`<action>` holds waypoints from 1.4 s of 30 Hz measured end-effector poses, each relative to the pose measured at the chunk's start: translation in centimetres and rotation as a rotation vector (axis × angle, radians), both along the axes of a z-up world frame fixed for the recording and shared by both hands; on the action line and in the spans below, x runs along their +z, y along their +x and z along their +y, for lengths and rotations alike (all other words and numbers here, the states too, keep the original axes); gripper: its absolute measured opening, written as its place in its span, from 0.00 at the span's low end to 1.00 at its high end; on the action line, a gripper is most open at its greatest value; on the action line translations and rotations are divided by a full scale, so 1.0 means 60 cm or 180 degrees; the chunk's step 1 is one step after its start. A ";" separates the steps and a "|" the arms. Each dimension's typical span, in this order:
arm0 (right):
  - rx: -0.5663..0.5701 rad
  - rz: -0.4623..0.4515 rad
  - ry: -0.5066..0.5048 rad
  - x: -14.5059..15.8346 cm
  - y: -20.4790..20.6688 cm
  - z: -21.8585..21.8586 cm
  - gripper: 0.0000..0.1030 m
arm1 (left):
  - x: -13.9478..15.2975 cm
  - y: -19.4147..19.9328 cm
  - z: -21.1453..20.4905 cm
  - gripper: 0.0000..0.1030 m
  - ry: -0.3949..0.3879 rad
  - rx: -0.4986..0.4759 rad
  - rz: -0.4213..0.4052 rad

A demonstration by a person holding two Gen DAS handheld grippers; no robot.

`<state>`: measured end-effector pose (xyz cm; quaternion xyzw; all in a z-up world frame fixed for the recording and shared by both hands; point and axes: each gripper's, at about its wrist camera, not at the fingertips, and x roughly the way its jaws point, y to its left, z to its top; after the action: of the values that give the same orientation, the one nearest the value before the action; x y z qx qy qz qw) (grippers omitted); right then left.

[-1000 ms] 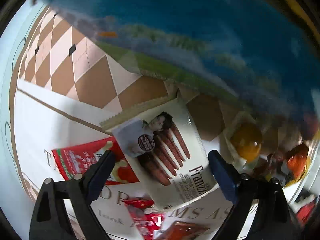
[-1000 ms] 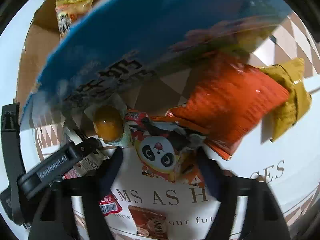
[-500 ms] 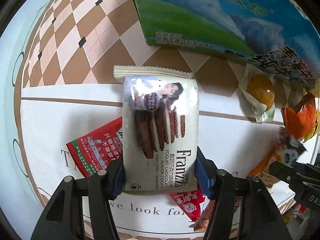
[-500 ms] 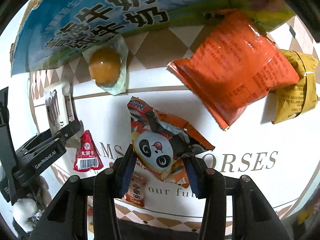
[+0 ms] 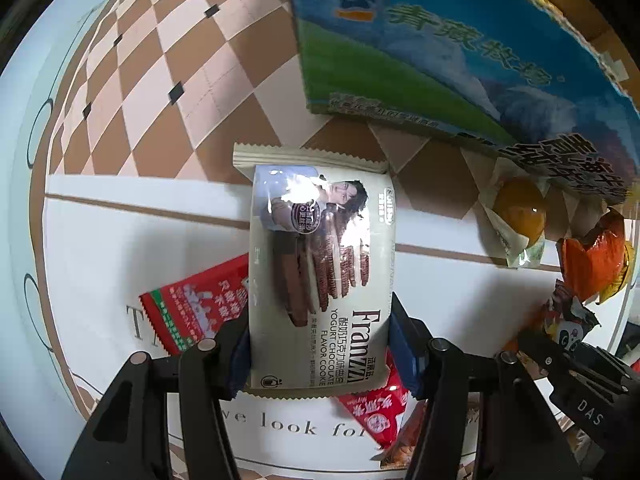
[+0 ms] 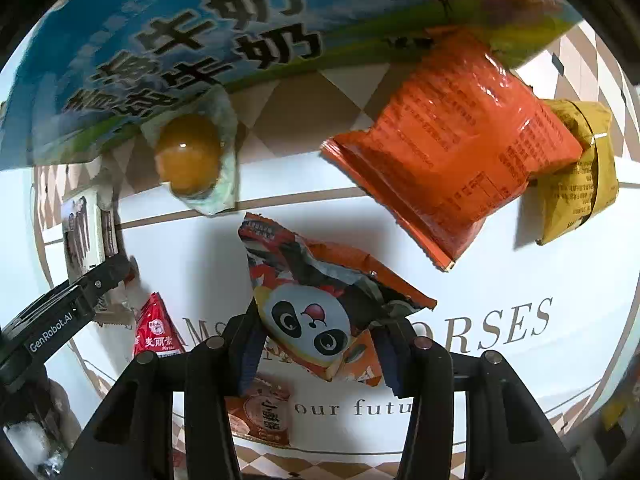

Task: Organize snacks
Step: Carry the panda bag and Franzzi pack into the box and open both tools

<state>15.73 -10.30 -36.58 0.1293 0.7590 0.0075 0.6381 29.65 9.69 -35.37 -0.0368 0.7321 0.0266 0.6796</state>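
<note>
The cream cookie packet (image 5: 320, 280) reads "Franzzi" and "YOGURT CHOCOLATE FLAVOR COOKIE". The tablecloth (image 5: 120, 260) shows "we look fo" in the left view; "ORSES" and "our futu" in the right. The neighbouring gripper arm (image 6: 60, 320) carries "GenRobot.AI". The blue carton (image 6: 180, 32) shows "牛奶".

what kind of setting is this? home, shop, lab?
Most likely a home tabletop, though a staged one can't be ruled out. A printed tablecloth with checks and decorative lettering covers the surface, loose snack packets such as the panda packet and cookie packet lie scattered, and a milk carton box stands behind.
</note>
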 end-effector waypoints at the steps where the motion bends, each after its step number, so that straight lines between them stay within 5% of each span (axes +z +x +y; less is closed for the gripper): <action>1: 0.0006 -0.0002 0.0006 0.000 -0.003 0.002 0.49 | 0.004 -0.004 0.002 0.54 -0.0003 -0.0003 -0.0012; 7: 0.0066 -0.0069 0.0153 0.021 -0.032 0.016 0.46 | 0.043 -0.041 0.014 0.54 -0.0092 0.0005 -0.0117; 14: 0.0128 -0.0283 0.0514 0.108 -0.035 0.012 0.46 | 0.156 -0.060 0.000 0.54 -0.0369 -0.0033 -0.0441; 20: 0.0194 -0.0600 0.0718 0.224 0.030 -0.001 0.46 | 0.268 0.013 -0.045 0.54 -0.0619 -0.0189 -0.0818; 26: 0.0225 -0.0858 0.0601 0.297 0.141 -0.034 0.46 | 0.319 0.118 -0.063 0.54 -0.0590 -0.0338 -0.0911; 32: 0.0214 -0.0785 0.0395 0.286 0.255 -0.092 0.46 | 0.289 0.242 -0.060 0.54 -0.0510 -0.0320 -0.0743; 42: 0.0202 -0.0319 0.0146 0.163 0.322 -0.121 0.46 | 0.151 0.380 -0.063 0.54 -0.0268 -0.0316 -0.0220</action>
<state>35.05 -17.54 -26.81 0.1192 0.7294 0.0515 0.6716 52.47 5.89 -26.30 -0.0299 0.7096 -0.0392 0.7029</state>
